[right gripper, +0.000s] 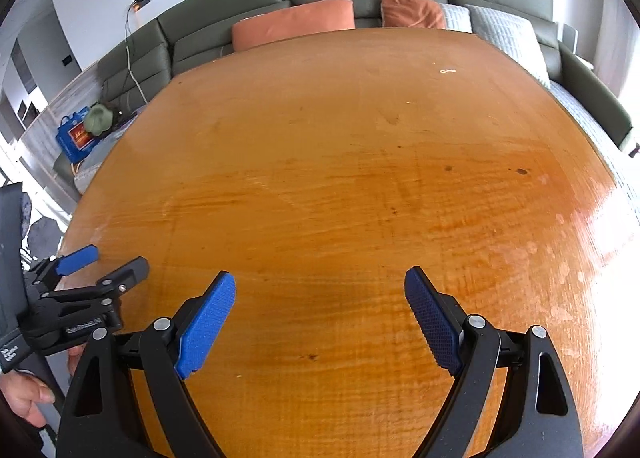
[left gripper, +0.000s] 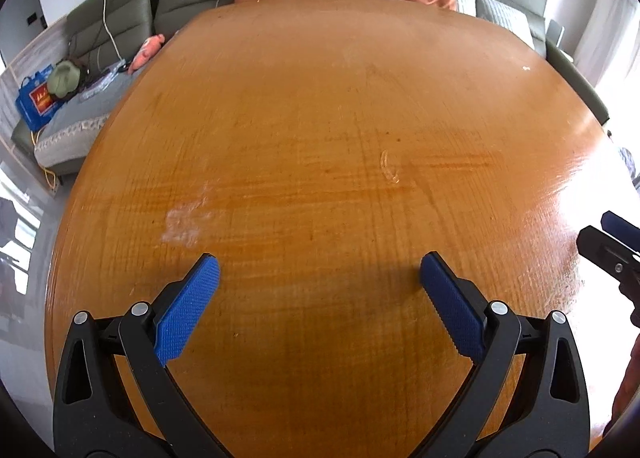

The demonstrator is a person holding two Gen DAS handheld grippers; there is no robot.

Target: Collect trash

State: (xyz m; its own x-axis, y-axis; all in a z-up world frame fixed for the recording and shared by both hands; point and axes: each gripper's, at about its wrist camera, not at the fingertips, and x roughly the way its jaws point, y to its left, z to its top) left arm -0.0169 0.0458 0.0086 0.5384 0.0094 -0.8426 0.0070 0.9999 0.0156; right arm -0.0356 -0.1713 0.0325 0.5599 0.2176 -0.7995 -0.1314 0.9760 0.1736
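Left gripper point(left gripper: 319, 272) over the table point(left gripper: 320, 118), jaws wide, nothing between the pads. Right gripper point(right gripper: 319, 290) beside it, likewise wide and empty. Only trash in sight: a small white scrap point(right gripper: 448, 71) far across the table near the back right edge, well apart from both grippers; seen in the left view too point(left gripper: 526, 68). Too small to identify — looks like a twisted bit of paper or a tie. Probably very light, thin and limp, lying flat on slick wood. Best pinched across its middle with pad tips pressed to the surface; likely to slide or blow away.
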